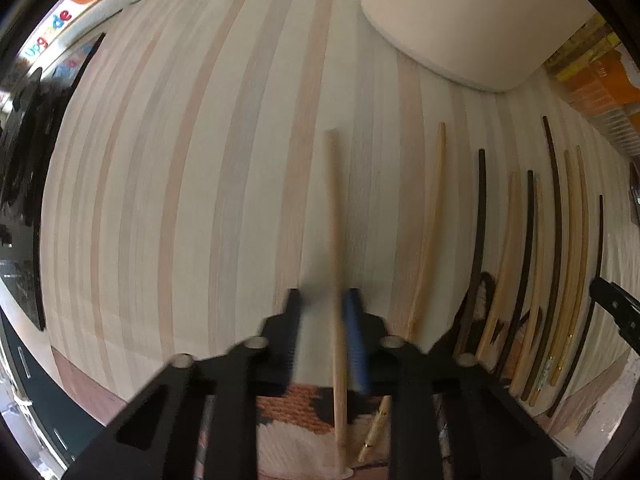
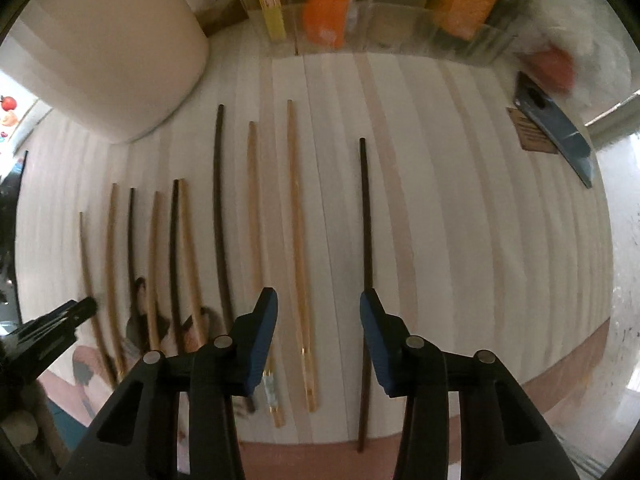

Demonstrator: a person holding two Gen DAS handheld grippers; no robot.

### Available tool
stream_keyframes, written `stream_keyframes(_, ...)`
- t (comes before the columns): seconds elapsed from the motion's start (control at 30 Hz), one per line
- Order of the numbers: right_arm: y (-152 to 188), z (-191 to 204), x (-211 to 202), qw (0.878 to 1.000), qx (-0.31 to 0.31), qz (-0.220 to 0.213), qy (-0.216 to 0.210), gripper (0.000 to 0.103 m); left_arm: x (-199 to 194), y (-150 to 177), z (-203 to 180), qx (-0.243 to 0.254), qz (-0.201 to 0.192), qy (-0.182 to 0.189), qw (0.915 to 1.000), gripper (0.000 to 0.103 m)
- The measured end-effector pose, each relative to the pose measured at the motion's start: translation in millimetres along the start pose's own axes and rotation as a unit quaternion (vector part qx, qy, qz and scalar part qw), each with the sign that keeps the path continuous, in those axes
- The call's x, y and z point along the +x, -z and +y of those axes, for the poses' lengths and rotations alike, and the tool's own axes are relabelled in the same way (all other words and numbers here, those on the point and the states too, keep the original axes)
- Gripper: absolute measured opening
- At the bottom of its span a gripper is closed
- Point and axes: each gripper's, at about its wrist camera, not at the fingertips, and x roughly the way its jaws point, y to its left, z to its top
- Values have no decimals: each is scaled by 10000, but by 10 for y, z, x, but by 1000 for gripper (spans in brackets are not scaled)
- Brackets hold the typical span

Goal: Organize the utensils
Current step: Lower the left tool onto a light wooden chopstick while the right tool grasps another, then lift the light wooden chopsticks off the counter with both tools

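One chopstick in hand: the left gripper (image 1: 324, 320) is closing narrow around a pale wooden chopstick (image 1: 335, 264); the stick is lying against the blue pad, and the blur is hiding whether the other pad is touching it.
Its long axis: running straight away from the gripper, far tip pointing up the striped mat (image 1: 180, 180), near end passing back between the fingers.
Why held so: gripping near one end is probably keeping the stick parallel to the mat's stripes and to the row beside it, so it can be laid down in line.
Row of chopsticks (image 2: 224, 240): lying flat on the mat just to the right, light and dark sticks side by side, all pointing the same way, mostly apart, one dark and one light pair touching.
Lone dark chopstick (image 2: 366, 240): lying apart from the row, under the right pad of the right gripper.
Right gripper (image 2: 318, 312): hovering with jaws wide, holding nothing.
Further out: a large cream container (image 2: 108, 40) is standing at the mat's far edge, with orange and yellow boxes (image 2: 328, 0) behind.
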Motion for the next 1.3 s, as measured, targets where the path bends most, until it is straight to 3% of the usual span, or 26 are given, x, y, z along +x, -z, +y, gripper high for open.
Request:
stream_keyframes(0.17,-156,86,243,9997,7,192,158,44,-24,84,-13,113,-68,-87,9999,5)
stream_keyframes(0.43,-207,263,388,9991,-83,295,279,17,-53,91,96,202,-67,-61,9998,5)
stream_keyframes(0.6,-141,447,467,9981,-179,433,391,10,-100,85,234,273,-55,-16,9996,5)
stream_keyframes(0.9,332,513,550,9958,-44,835,362,8,-119,67,238,461,-26,8,9989,5)
stream_keyframes(1.07,261,412,593,9958,187,858,241,10,-77,-112,209,500,111,97,9986,8)
stream_keyframes(1.2,-52,314,635,9968,260,741,164,17,-58,-202,251,462,158,139,9987,10)
stream_keyframes(1.3,-185,332,674,9977,192,629,152,17,-47,-229,259,430,156,87,9989,10)
